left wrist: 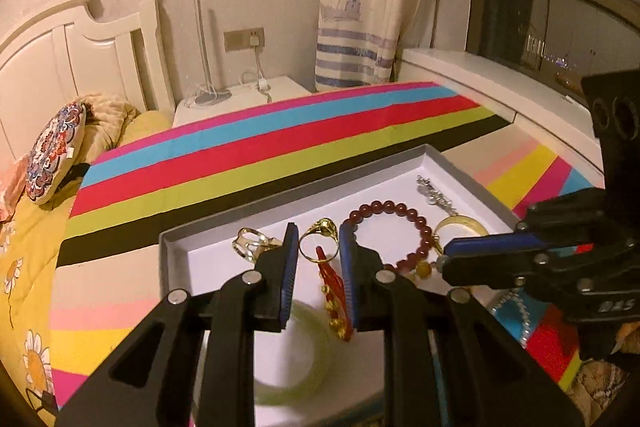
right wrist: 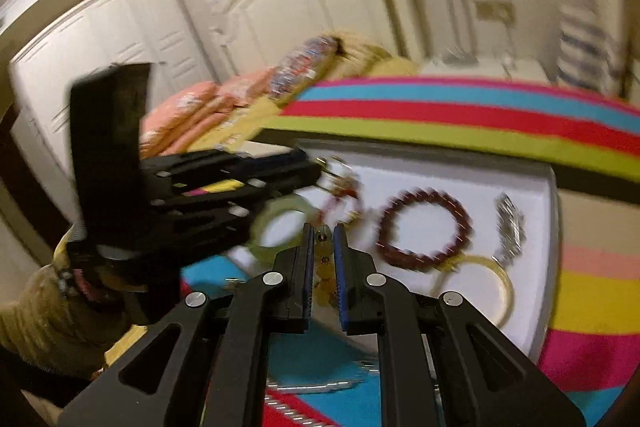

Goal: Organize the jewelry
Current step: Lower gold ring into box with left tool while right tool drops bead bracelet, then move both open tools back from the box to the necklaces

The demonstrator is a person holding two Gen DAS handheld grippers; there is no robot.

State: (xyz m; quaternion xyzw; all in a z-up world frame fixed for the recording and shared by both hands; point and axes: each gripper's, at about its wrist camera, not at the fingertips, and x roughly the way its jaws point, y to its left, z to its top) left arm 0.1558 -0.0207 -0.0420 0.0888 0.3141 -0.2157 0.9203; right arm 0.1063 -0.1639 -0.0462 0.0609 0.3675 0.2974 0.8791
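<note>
A white tray [left wrist: 172, 247] on the striped cloth holds a dark red bead bracelet [left wrist: 424, 227], a silver brooch [left wrist: 434, 195], a yellow bangle [left wrist: 460, 225], a pale green bangle [right wrist: 260, 227] and a gold ring cluster [left wrist: 248, 245]. Over the tray, my left gripper [left wrist: 319, 229] is shut on a gold ring [left wrist: 310, 251]. A red cord with gold beads [left wrist: 334, 303] hangs from that ring. From the right, my right gripper [right wrist: 323, 229] is shut on a strand of yellow beads [right wrist: 325, 267] at the tray's near edge. It also shows in the left wrist view [left wrist: 446, 257].
The striped cloth [left wrist: 280, 135] covers a bed with a yellow quilt [left wrist: 24, 267] and a patterned cushion [left wrist: 54, 155]. A pearl necklace [left wrist: 518, 307] and a silver chain [right wrist: 312, 387] lie on the cloth near the tray. A person's sleeve [right wrist: 36, 319] is at the left.
</note>
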